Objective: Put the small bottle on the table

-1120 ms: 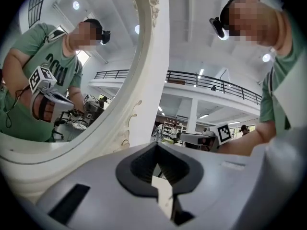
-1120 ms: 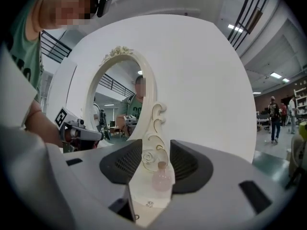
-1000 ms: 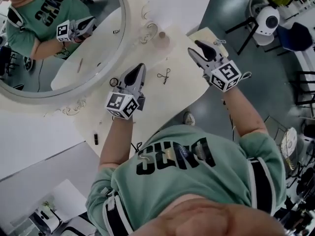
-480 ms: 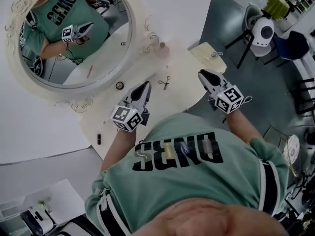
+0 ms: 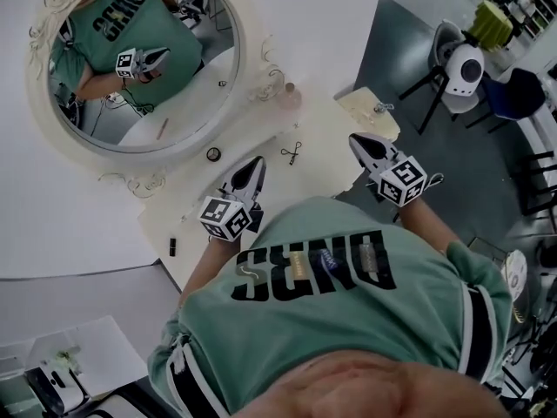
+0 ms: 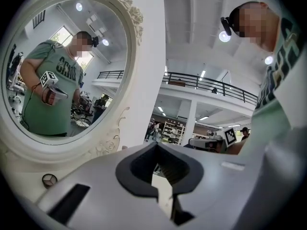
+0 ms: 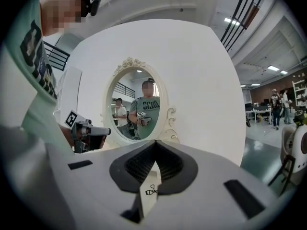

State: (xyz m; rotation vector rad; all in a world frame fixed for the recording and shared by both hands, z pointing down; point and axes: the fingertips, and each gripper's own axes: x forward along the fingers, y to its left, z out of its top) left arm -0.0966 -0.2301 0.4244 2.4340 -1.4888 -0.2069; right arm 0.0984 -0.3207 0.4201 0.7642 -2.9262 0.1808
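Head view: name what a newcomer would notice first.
The ornate oval mirror at upper left, reflecting the person in the green shirt. Below it, at the cream table, two empty tools with marker cubes: the left tool shut, the right tool with jaws that have just closed.

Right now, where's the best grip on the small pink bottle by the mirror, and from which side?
Probably the body of the small bottle, below its cap, approached level from the person's side of the table. It seems to stand upright close against the mirror frame, so the back is blocked, while its front is open to the jaws.
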